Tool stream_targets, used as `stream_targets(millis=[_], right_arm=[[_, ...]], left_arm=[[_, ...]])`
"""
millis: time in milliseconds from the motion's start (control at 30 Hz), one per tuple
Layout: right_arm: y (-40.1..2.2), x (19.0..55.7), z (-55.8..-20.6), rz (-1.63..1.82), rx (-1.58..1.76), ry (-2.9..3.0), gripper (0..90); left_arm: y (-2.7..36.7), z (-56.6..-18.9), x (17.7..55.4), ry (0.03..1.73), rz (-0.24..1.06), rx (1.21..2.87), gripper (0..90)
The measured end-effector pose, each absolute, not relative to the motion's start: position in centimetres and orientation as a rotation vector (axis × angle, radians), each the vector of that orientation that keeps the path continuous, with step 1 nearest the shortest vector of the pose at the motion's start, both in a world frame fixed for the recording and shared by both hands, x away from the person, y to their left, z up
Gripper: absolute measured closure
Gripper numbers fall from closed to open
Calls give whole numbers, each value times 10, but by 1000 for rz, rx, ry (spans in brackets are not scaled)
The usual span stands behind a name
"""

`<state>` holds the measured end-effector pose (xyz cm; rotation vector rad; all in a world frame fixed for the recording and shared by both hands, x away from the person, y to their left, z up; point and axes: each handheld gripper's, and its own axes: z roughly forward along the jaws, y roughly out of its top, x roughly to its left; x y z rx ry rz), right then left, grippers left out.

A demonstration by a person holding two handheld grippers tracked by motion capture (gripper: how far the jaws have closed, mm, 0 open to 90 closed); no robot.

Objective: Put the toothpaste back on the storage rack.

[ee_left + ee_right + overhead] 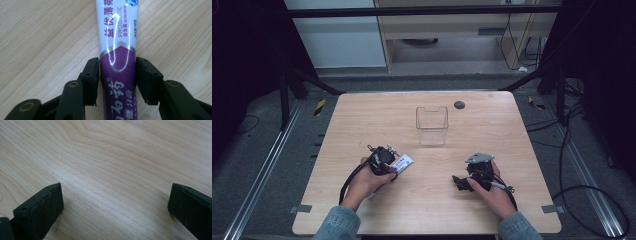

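Toothpaste tube (117, 57), glossy purple-and-white plastic, lies flat on the woodgrain worktop (437, 190) near the clear box (431, 125); left gripper (117, 75) pinches it, right gripper (115, 202) gapes empty.

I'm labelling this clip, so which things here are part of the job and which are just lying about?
In the job:
- toothpaste tube
- left gripper, pads at the tube's sides
- clear plastic bin, probably

Lying about:
- right gripper, open over bare table
- black disc

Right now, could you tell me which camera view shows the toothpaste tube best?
The left gripper view: the toothpaste tube lies close up between the jaws, print readable. In the high view its white end pokes past the left gripper. The right gripper view faces bare table.
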<state>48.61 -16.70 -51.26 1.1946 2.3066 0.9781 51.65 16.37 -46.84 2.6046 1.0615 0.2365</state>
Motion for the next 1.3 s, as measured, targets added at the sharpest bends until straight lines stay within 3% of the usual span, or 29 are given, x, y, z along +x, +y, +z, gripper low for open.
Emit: stream_targets(millis=[533,933,1300], right_arm=[[-167,486,-513,978,1195,2307,4],[-167,486,-513,978,1196,2306,4],[-167,486,-513,978,1189,2309,4]], left_arm=[[166,-461,515,1046,222,2613,742],[171,-433,505,1007,305,2566,761],[153,-402,507,937,368,2550,762]])
